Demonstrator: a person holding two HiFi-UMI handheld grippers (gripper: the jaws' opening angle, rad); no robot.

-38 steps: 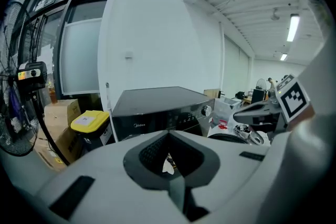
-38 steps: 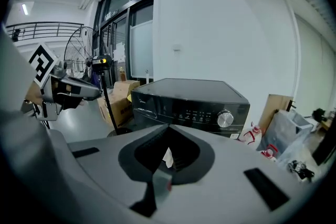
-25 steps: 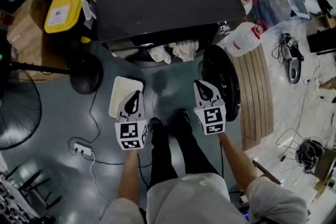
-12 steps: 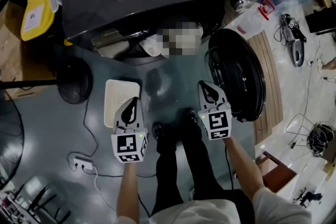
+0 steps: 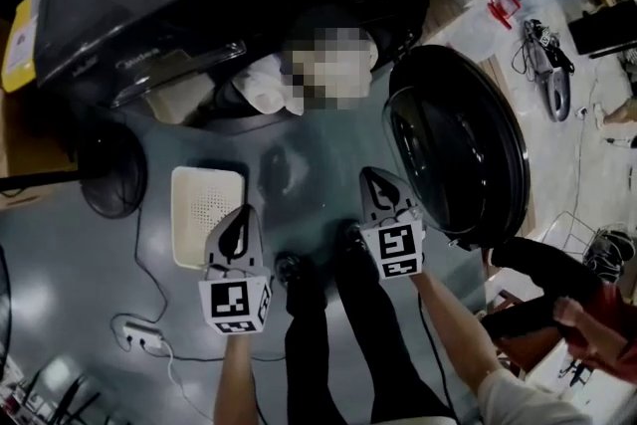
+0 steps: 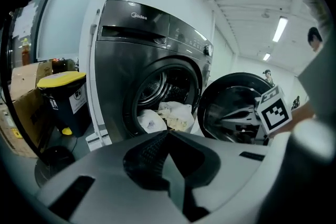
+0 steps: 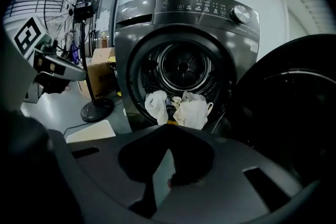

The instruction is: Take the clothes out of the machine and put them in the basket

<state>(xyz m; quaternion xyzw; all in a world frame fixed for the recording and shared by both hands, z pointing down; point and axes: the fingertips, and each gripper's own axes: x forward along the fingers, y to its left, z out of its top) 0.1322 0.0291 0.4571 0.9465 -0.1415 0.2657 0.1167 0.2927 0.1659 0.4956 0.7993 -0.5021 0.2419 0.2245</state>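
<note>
White basket (image 5: 207, 214) is sitting on the floor on the left. The left gripper (image 5: 242, 217) is hovering just beside it with its jaws pinched together, empty. Clothes (image 5: 267, 87) are bunching in the machine (image 5: 199, 5) mouth. The right gripper (image 5: 373, 178) is closed on nothing too, near the open door (image 5: 458, 144).

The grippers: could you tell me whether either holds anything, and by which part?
Nothing: the left gripper and the right gripper are shut and empty; the clothes lie in the machine.

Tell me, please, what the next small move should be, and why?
Probably open the right gripper and reach toward the clothes piled at the open mouth of the washer. Its jaws are together and empty, the clothes lie untouched ahead, and the basket sits on the floor.
</note>
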